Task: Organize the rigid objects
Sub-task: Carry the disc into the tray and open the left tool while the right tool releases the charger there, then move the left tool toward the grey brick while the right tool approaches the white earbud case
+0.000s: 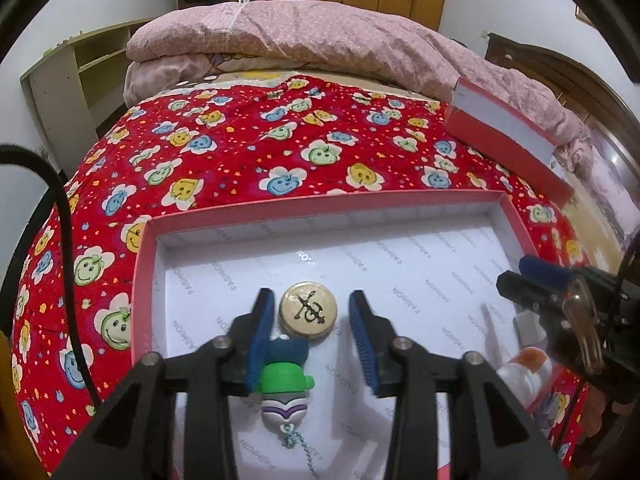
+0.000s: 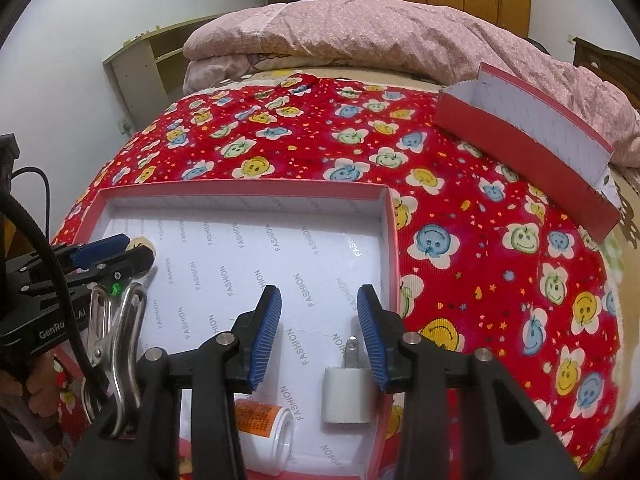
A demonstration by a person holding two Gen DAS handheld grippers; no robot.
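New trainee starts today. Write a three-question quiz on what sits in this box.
1. True or false: the round wooden piece lies inside the pink box.
2. Which lies nearest the right gripper? A) white charger B) wooden piece C) box lid
3. Fill in: the left gripper hangs over a toy with a ___ cap.

Key: 1 true; 2 A; 3 green.

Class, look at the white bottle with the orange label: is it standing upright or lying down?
Lying down: the white bottle rests on its side on the floor of the box.
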